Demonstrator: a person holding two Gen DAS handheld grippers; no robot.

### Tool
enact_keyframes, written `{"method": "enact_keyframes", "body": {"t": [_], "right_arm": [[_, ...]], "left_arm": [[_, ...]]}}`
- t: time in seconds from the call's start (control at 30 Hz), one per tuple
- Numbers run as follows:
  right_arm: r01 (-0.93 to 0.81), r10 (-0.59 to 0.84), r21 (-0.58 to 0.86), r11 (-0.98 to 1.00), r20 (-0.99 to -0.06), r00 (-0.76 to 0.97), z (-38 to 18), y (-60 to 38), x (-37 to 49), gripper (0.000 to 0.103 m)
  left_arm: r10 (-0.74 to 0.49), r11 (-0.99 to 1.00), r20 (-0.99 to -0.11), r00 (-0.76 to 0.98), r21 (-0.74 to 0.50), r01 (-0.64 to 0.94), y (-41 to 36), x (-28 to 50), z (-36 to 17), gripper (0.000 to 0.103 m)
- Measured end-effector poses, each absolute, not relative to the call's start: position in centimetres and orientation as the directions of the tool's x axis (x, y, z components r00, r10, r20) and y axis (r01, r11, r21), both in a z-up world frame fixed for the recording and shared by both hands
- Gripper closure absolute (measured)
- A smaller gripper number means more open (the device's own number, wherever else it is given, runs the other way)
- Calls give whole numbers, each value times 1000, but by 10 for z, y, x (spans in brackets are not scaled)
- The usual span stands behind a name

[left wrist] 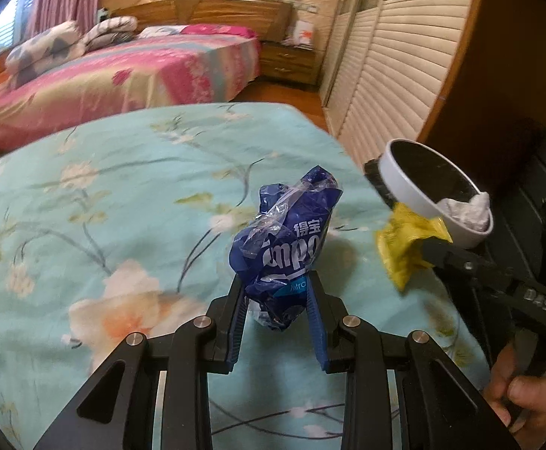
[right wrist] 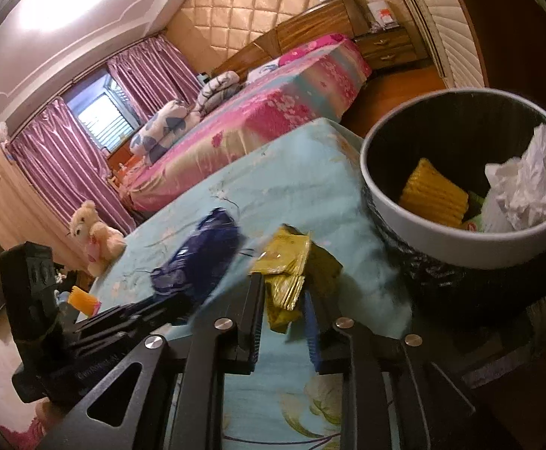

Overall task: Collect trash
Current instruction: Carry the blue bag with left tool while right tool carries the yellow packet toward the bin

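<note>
A crumpled blue tissue wrapper (left wrist: 288, 232) stands up between the fingers of my left gripper (left wrist: 275, 281), which is shut on its lower part above the turquoise floral cloth (left wrist: 104, 206). In the right wrist view the same blue wrapper (right wrist: 198, 262) is a blur at the left. A yellow wrapper (right wrist: 284, 277) hangs between the fingers of my right gripper (right wrist: 282, 294); the jaws stand apart and it sits loosely in the gap. The white-rimmed bin (right wrist: 423, 240), lined in black, stands just right of it. From the left wrist view, the yellow wrapper (left wrist: 404, 247) hangs beside the bin (left wrist: 404, 180).
The bin holds a yellow packet (right wrist: 434, 195) and crumpled white plastic (right wrist: 528, 180). A teddy bear (right wrist: 93, 232) sits at the cloth's far left edge. A pink bed (left wrist: 123, 82) and louvred wardrobe doors (left wrist: 385, 75) lie beyond. A hand (left wrist: 516, 393) grips the right tool.
</note>
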State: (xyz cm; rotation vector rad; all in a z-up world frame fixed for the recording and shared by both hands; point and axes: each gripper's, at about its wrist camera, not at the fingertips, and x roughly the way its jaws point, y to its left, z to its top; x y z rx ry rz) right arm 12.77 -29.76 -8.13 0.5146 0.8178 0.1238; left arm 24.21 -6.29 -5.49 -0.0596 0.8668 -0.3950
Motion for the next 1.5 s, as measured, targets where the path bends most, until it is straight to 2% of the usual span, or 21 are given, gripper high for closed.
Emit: {"method": "enact_keyframes", "body": {"t": [0.03, 0.07, 0.2, 0.23, 0.27, 0.3, 0.47, 0.6, 0.63, 0.67, 0.77, 0.8, 0.83, 1.07, 1.5], "right_arm": [[102, 295, 490, 866, -665, 686, -83, -299, 128, 40], [106, 293, 492, 864, -662, 690, -84, -300, 127, 34], [109, 268, 464, 879, -671, 692, -83, -300, 127, 34], [111, 257, 452, 885, -674, 692, -83, -299, 126, 34], [112, 249, 443, 890, -677, 693, -83, -298, 125, 34], [114, 240, 433, 894, -679, 693, -83, -297, 124, 34], [125, 216, 403, 906, -697, 683, -85, -298, 127, 34], [135, 216, 398, 907, -717, 663, -90, -297, 133, 43], [134, 215, 394, 909, -720, 660, -91, -296, 135, 52], [135, 211, 389, 911, -724, 657, -91, -294, 136, 59], [125, 210, 382, 916, -719, 663, -88, -289, 137, 73], [120, 203, 373, 920, -717, 667, -86, -286, 138, 75], [116, 203, 369, 922, -716, 668, -85, -284, 138, 81], [94, 211, 369, 925, -702, 680, -80, -273, 137, 82], [89, 199, 363, 928, -682, 703, -73, -268, 127, 83]], "left_arm": [[-360, 928, -733, 577, -214, 306, -62, 242, -57, 73], [-360, 928, -736, 573, -217, 304, -62, 242, -58, 73], [-351, 930, -736, 579, -201, 308, -69, 239, -60, 68], [-349, 930, -736, 580, -194, 313, -71, 238, -59, 64], [-340, 932, -738, 583, -182, 314, -72, 237, -59, 54], [-334, 934, -737, 588, -174, 313, -72, 237, -59, 49], [-319, 934, -725, 610, -132, 331, -72, 240, -57, 42], [-324, 927, -727, 606, -114, 359, -79, 248, -62, 44], [-333, 923, -733, 593, -123, 366, -80, 251, -64, 55], [-344, 918, -738, 580, -136, 372, -80, 254, -66, 59], [-359, 915, -731, 580, -153, 373, -78, 257, -65, 62], [-361, 915, -729, 581, -157, 372, -77, 256, -65, 62], [-364, 915, -727, 582, -162, 369, -76, 256, -65, 63], [-377, 919, -714, 590, -210, 333, -63, 247, -63, 64], [-380, 922, -685, 622, -223, 317, -50, 232, -50, 64]]}}
